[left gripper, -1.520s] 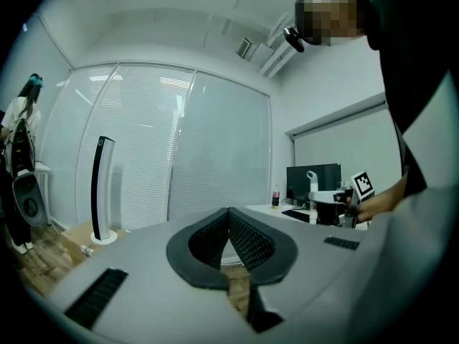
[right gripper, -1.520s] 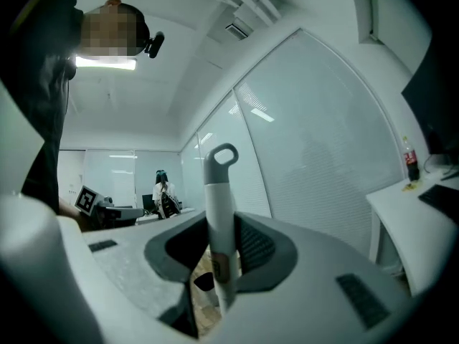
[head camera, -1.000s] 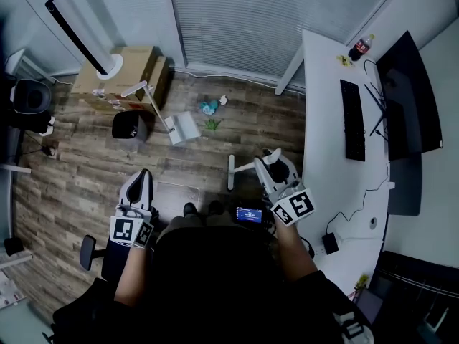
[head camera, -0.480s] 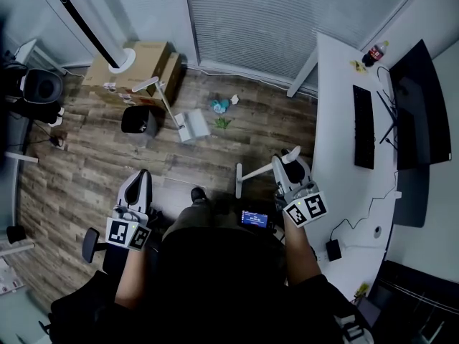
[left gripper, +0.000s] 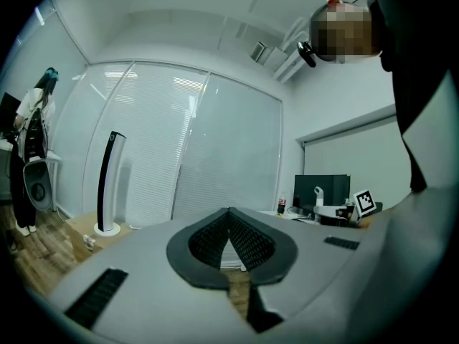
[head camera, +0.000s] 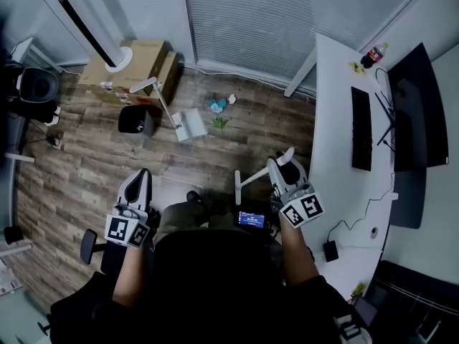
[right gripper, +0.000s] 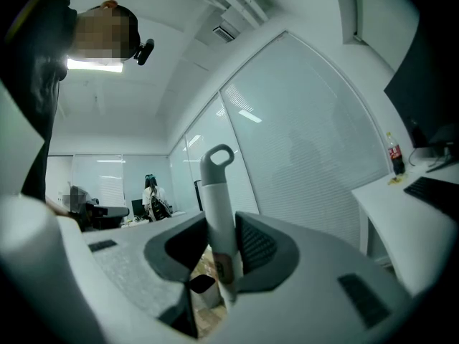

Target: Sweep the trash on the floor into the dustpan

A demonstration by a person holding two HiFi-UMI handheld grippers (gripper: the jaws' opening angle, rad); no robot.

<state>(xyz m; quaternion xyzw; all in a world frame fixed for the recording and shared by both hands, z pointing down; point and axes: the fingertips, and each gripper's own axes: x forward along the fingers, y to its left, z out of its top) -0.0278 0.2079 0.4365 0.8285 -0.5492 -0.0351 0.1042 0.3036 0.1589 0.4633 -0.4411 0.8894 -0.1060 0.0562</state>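
Note:
The trash (head camera: 219, 106), a few blue, white and green scraps, lies on the wood floor near the window. Just left of it a white dustpan (head camera: 192, 125) rests on the floor, with its long handle (head camera: 159, 100) slanting up to the left. My right gripper (head camera: 277, 165) is shut on a white broom handle (head camera: 259, 172), which stands upright between the jaws in the right gripper view (right gripper: 217, 213). The broom head (head camera: 237, 185) hangs near the person's feet, well short of the trash. My left gripper (head camera: 142, 175) is held level at the left, shut and empty (left gripper: 229, 224).
A cardboard box (head camera: 140, 61), a tower fan (head camera: 90, 21) and a black bin (head camera: 135, 120) stand left of the dustpan. A white desk (head camera: 331, 127) with a keyboard (head camera: 361, 127), monitor (head camera: 414, 106) and cola bottle (head camera: 374, 52) runs along the right. Another person (right gripper: 152, 196) stands far off.
The head view has shifted a little, so the room sits slightly differently in frame. Both grippers stay about where they were, and the right one still holds the broom.

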